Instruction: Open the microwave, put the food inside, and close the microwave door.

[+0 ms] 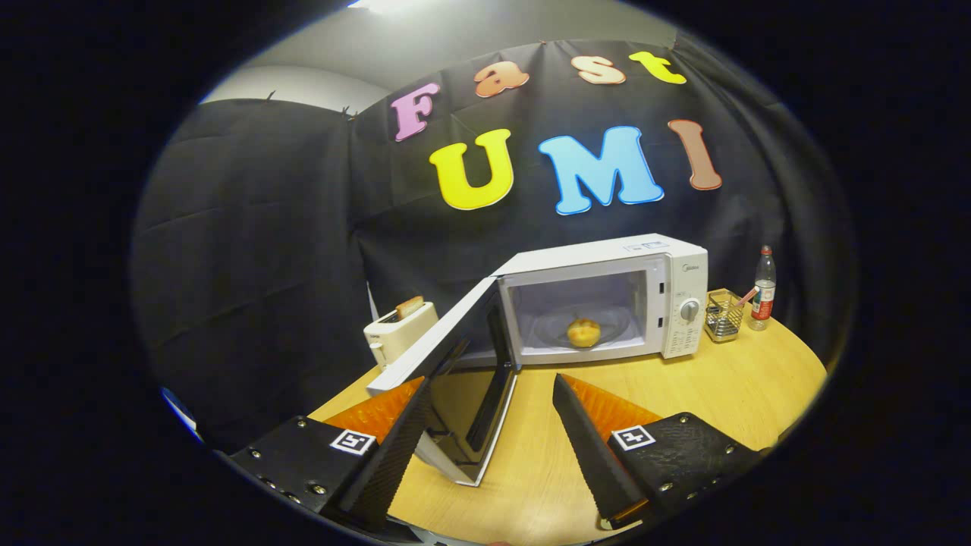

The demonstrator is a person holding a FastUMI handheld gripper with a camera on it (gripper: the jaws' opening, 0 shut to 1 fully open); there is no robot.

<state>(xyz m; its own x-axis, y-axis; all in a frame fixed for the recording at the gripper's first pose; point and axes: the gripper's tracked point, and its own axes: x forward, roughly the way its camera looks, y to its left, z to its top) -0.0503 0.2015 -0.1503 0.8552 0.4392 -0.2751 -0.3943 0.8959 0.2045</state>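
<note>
A white microwave [667, 284] stands on the wooden table [743, 387] beyond my fingers, its door [455, 356] swung wide open toward me. A small yellow-orange food item [583, 332] rests on the glass plate inside the cavity. My gripper [491, 387] is open with nothing between its fingers. The left finger [394, 447] sits beside the outer face of the open door; whether it touches the door I cannot tell. The right finger [588, 447] hangs over bare table in front of the cavity.
A white toaster [398, 330] with a slice of bread in it stands left of the microwave, behind the door. To the right of the microwave are a small wire basket [723, 315] and a plastic bottle [764, 288]. The table edge curves round at the right.
</note>
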